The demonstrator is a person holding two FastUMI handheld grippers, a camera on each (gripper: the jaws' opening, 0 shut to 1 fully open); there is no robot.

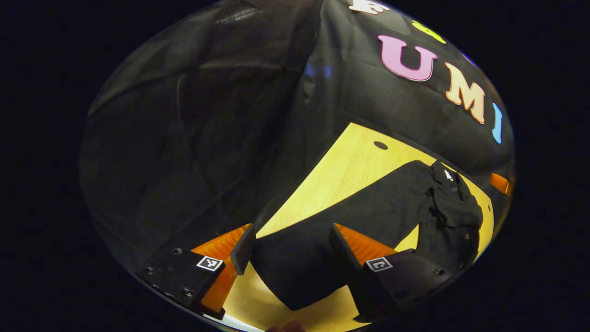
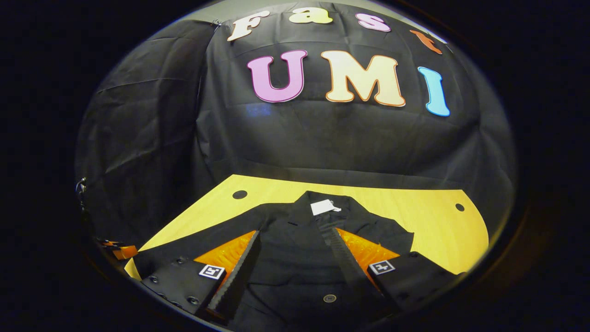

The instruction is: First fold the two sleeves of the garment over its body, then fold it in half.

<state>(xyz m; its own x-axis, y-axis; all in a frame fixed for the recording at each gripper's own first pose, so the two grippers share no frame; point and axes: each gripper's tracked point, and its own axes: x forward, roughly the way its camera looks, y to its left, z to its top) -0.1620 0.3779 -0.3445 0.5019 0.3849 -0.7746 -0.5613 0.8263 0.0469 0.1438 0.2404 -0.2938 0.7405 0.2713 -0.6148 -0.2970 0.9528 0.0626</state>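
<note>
The black garment [image 2: 295, 258] was spread flat on the bench [image 2: 428, 221] for folding. The left claw [image 1: 290, 251] was held wide open astride a sleeve [image 1: 322, 226] — nothing gripped; the right claw [image 2: 292, 263] was likewise spread, empty, over the body.

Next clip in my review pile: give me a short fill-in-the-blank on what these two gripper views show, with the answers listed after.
1. The black garment lies spread on a ____ wooden table.
2. In the left gripper view, a sleeve lies between the fingers of the left gripper, whose jaws stand ____.
3. The right gripper hovers over the garment's ____, near its white tag.
4. The sleeves are not yet ____ over the body.

Answers: yellow; open; body; folded
</note>
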